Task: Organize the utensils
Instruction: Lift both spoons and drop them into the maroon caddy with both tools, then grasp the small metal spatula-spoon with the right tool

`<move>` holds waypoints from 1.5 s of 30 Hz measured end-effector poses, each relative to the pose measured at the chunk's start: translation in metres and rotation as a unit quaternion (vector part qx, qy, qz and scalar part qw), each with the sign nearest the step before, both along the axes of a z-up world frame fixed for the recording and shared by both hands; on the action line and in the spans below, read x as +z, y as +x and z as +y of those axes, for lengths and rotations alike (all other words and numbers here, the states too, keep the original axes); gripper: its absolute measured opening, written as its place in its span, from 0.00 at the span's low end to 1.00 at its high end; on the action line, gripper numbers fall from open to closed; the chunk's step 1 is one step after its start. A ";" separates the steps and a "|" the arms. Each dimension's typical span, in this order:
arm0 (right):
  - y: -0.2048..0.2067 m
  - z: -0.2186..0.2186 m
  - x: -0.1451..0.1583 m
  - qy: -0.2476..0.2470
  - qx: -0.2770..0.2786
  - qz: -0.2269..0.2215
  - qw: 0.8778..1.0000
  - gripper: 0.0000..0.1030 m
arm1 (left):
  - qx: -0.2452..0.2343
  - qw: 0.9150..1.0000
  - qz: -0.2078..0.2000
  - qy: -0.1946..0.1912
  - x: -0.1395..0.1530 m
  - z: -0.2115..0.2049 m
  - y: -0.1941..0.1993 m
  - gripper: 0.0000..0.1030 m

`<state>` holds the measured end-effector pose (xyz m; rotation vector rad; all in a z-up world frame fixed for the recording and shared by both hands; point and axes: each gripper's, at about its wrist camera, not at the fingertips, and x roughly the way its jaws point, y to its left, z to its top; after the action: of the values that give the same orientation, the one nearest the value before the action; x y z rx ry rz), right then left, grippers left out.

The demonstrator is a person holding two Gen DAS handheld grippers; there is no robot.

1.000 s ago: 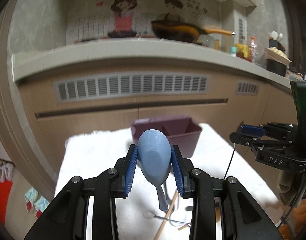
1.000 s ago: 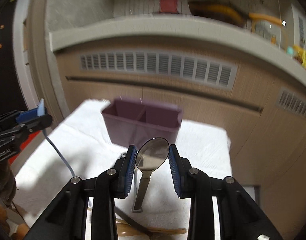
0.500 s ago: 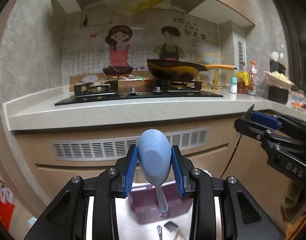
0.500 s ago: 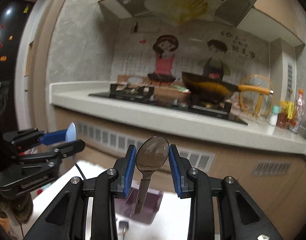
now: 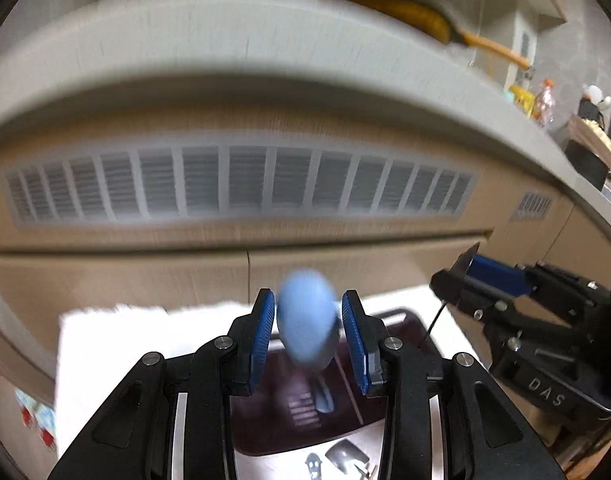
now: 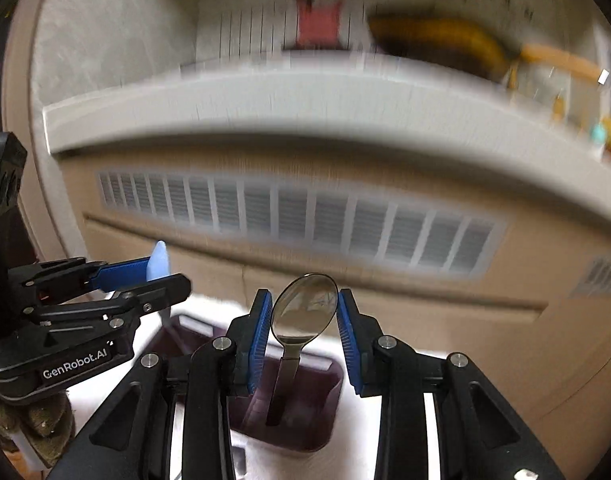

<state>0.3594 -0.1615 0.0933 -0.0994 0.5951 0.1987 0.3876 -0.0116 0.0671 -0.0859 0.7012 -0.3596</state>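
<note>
holding position above the purple caddy (image 5: 401,404), both units level and tilted slightly down toward it.

left gripper (image 5: 308,334): blue pads either side of the blue spoon (image 5: 307,326), bowl up and blurred, handle hanging down into the caddy; a narrow gap shows at each pad, so whether it grips or has let go cannot be told. seen from the right wrist, it juts in from the left of the caddy.

right gripper (image 6: 304,326): pads clamped on the bowl of the metal spoon (image 6: 301,320), handle pointing down into the caddy's near compartment.

caddy: standing on a white cloth (image 5: 117,340), loose utensils (image 5: 341,458) just in front of it. kitchen counter (image 5: 225,52) and vent grille (image 5: 241,180) behind it.
</note>
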 end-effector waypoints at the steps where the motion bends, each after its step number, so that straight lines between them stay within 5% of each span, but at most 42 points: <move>1: 0.006 -0.002 -0.010 0.007 0.004 0.021 1.000 0.31 | 0.000 1.000 0.004 -0.002 -0.008 0.000 0.004 0.46; 7: 0.006 -0.010 -0.035 0.000 0.002 0.036 0.999 0.36 | 0.017 1.000 -0.007 -0.001 -0.023 0.009 -0.004 0.56; 11: -0.013 -0.017 -0.033 -0.013 -0.008 0.019 1.000 0.46 | 0.036 0.999 -0.037 0.012 -0.016 0.021 -0.036 0.67; 16: -0.051 -0.019 -0.045 -0.028 0.012 0.025 0.999 0.46 | 0.043 0.996 -0.060 0.048 -0.021 0.030 -0.082 0.72; 25: -0.085 0.020 -0.105 -0.045 0.086 0.107 0.990 0.46 | 0.046 0.997 -0.002 0.065 -0.067 0.056 -0.153 0.73; 32: -0.068 0.050 -0.142 -0.057 0.093 0.161 0.981 0.46 | 0.061 0.994 -0.005 0.093 -0.081 0.075 -0.184 0.74; 45: -0.037 0.066 -0.174 -0.057 0.066 0.214 0.973 0.40 | 0.075 0.995 0.042 0.049 -0.100 0.102 -0.190 0.77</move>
<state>0.3226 -0.0954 -0.0811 -0.2111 1.0325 0.3189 0.1971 0.0900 -0.0329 -0.0616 0.7901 -0.1774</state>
